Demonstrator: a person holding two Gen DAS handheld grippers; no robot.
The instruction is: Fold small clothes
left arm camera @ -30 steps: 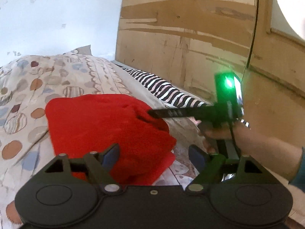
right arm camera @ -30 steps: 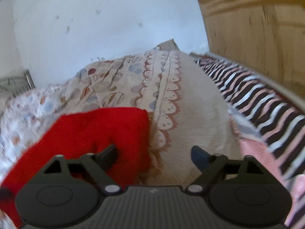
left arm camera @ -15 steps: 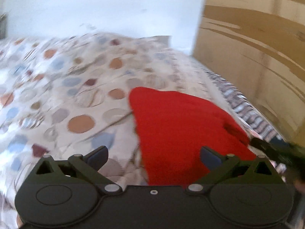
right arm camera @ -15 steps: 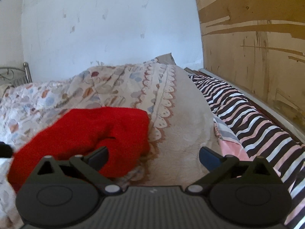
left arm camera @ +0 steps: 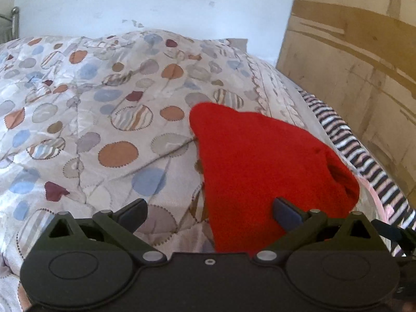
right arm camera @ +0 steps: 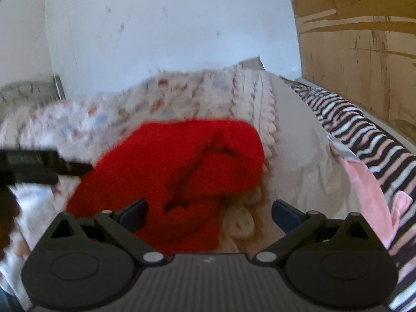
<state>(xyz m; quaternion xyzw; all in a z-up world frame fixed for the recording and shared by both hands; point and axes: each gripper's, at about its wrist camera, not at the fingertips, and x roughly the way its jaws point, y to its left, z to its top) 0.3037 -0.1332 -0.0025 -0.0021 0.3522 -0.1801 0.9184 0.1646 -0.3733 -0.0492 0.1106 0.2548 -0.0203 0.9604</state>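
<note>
Black hand-held gripper (left arm camera: 209,213), blue pads (left arm camera: 284,212), silver screws

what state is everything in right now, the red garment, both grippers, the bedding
red garment: lying bunched on the quilt, held by neither gripper
left gripper: open, jaws just widened, nothing gripped
right gripper: open, jaws just widened, nothing gripped
patterned quilt: spread out, wrinkled
striped cloth: lying along the wooden panel

The red garment (left arm camera: 260,166) ahead of the left hand-held gripper (left arm camera: 209,212) is thick, matt, fuzzy knit cloth. Under it the quilt (left arm camera: 104,119) is stitched cotton with a faint sheen. To the right lie striped cloth (right arm camera: 364,135) and a rough, scuffed wooden panel (left arm camera: 364,78). Both hand-held grippers are matt black plastic.
</note>
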